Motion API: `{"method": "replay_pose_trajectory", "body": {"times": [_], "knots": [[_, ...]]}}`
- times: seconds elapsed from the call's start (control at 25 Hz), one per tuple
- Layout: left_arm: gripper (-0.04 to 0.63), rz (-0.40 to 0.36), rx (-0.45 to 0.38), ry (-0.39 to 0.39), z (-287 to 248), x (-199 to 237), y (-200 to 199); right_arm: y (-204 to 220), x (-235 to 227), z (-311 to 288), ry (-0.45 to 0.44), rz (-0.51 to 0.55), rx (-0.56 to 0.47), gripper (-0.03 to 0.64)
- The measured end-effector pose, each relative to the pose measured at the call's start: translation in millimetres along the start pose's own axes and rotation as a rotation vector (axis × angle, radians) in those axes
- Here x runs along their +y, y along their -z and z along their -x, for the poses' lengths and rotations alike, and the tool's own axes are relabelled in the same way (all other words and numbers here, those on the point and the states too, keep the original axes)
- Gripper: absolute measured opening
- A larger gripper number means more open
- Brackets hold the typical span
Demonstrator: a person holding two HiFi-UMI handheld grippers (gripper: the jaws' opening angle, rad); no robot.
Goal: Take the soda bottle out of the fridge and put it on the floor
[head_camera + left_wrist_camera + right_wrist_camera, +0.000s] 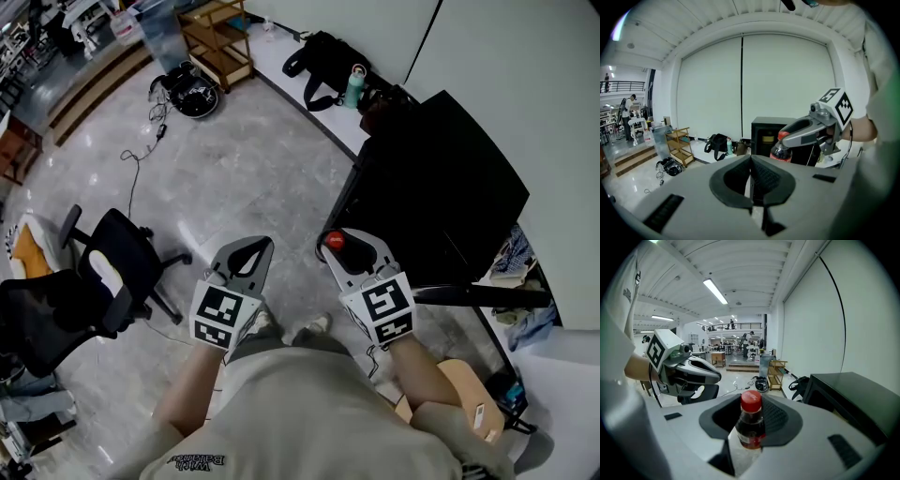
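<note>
Left of the black fridge (441, 187), the left gripper (251, 251) has its jaws together, empty. Between it and the fridge, the right gripper (349, 246) clamps the red-capped soda bottle (751, 420) upright, above the floor (272, 178). Beyond the fridge lies a black bag (323, 52).

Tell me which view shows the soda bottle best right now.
The right gripper view: the soda bottle stands close up, gripped in the right tongs, red cap and label visible. The head view shows only its cap; the left gripper view shows it small, from the side.
</note>
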State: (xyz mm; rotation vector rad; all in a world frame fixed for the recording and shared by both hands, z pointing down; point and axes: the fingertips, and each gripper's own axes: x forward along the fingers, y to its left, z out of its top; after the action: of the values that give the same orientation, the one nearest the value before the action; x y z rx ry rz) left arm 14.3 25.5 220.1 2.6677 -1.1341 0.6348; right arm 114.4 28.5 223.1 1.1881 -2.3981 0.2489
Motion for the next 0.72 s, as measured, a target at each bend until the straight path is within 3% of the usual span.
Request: {"method": "replay_pose_trajectory", "body": {"times": [0.52,0.72], "knots": [[0.006,-0.015,0.028,0.026,5.4,65.1,29.5,-7.7,29.5,-69.1,0.016,-0.044,0.045,0.115],[0.006,0.049,0.017,0.062,-8.2,82.1,39.7,1.3,26.9,-100.7,0.032,-0.09,0.063,0.115]]}}
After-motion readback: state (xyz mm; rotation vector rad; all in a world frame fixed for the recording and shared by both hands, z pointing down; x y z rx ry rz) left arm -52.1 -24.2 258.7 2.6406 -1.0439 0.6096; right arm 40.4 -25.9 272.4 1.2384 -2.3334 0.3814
